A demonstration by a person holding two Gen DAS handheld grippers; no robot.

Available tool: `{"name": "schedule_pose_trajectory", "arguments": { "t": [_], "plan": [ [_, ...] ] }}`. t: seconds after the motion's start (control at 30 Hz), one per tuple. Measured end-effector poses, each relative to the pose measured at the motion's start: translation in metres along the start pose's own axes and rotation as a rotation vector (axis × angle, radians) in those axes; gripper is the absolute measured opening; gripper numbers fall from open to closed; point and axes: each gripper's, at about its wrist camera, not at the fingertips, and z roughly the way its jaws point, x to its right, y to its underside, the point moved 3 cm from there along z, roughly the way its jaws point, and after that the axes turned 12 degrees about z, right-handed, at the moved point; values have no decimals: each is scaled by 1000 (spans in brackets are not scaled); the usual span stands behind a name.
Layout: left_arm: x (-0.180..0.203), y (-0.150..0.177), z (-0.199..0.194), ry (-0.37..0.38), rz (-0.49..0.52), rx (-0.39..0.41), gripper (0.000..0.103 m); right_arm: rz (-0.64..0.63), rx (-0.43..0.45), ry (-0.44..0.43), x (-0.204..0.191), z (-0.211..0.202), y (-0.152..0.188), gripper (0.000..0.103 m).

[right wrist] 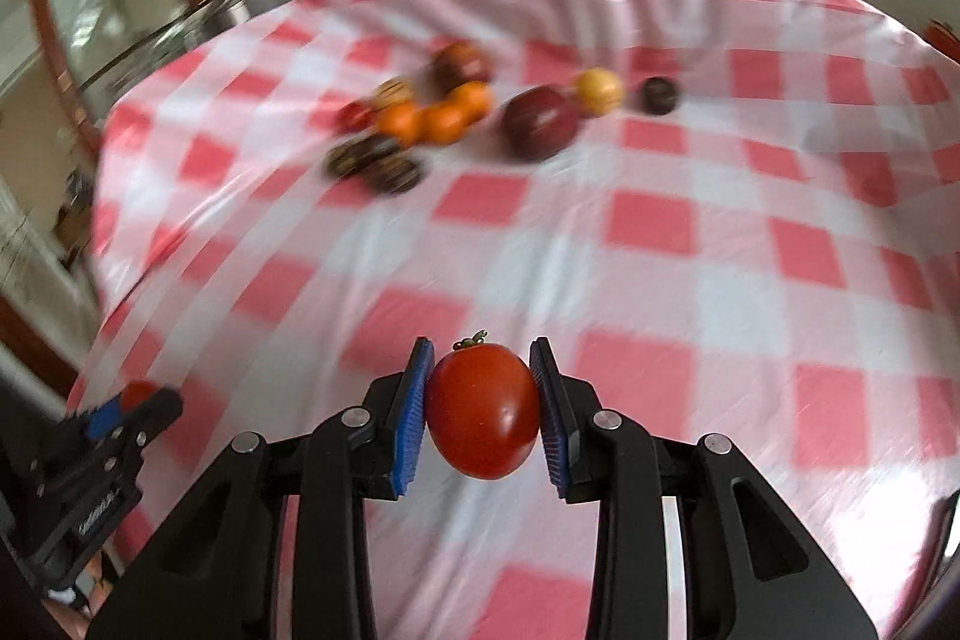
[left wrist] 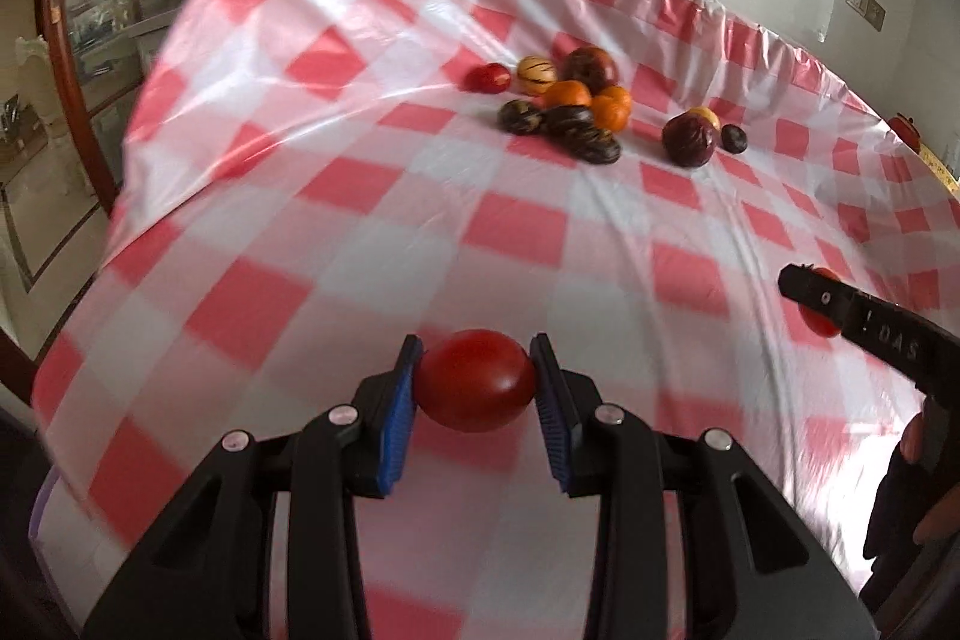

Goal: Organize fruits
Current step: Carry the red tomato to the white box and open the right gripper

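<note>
Left gripper [left wrist: 474, 382] clamps tomato [left wrist: 476, 379] (right likewise)

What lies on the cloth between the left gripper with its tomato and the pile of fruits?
Nothing: the left wrist view shows only bare checked tablecloth between the left gripper and the fruit pile.

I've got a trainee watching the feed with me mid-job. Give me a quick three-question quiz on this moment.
1. True or false: both grippers are empty.
2. What does the left gripper hold?
A) an orange B) a red tomato C) a pan lid
3. What pattern is the tablecloth?

Key:
1. False: the right gripper is also shut on a tomato with a stem stub.
2. B, the red tomato.
3. Red and white checks.
</note>
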Motion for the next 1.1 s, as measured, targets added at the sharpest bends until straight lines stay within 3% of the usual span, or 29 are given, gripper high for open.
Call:
{"name": "schedule_pose_trajectory", "arguments": {
  "t": [0.43,1.1],
  "plan": [
    [-54,64,-60,-43,-11,52,37,-263,-69,-137,-92,-31,86,33],
    [-173,175,-124,-151,-281,55,37,-701,-164,-453,-221,-61,213,33]
  ]
}}
